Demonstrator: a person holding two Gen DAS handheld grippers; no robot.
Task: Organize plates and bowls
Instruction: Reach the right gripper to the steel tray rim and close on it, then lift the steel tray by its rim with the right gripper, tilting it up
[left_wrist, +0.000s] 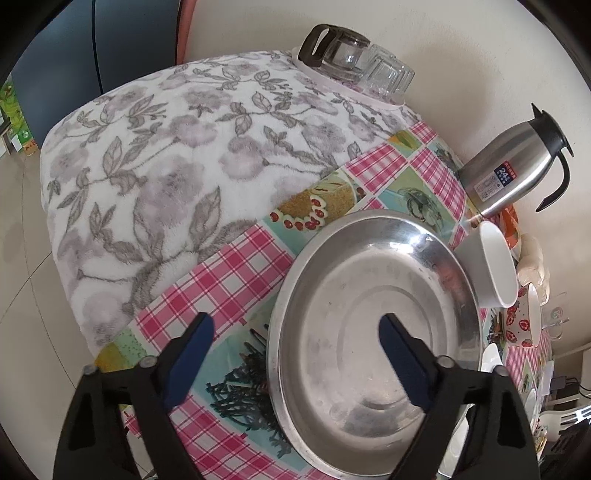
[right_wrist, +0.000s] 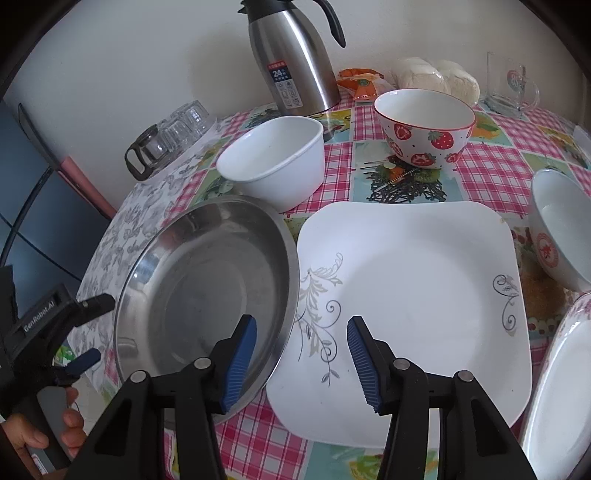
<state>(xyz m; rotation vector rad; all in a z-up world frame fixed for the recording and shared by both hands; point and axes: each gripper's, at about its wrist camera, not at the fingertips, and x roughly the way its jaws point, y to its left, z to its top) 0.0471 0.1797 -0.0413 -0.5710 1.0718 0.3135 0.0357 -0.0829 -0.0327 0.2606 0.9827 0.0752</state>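
I hold a two-finger tool in each hand over a table (right_wrist: 491, 155) covered in a pink checked cloth. My left gripper (left_wrist: 295, 349) hangs with its jaws spread wide and empty, straddling the left rim of a round steel plate (left_wrist: 373, 317). My right gripper (right_wrist: 301, 363) has its jaws partly parted, gripping nothing, poised where the steel plate's right edge overlaps a square white plate (right_wrist: 417, 295) printed with grey scrollwork.

Behind them stand a plain white bowl (right_wrist: 277, 162) and a strawberry-patterned bowl (right_wrist: 424, 125); a third bowl (right_wrist: 557, 229) and another plate (right_wrist: 561, 391) sit at the right edge.

The steel plate looks thin, light, stiff and slick, so I judge a pinch across its raised rim the surest hold. The square plate seems heavier, glossy and breakable; its near-left edge is the place to grip, lifted gently so it does not scrape or chip.
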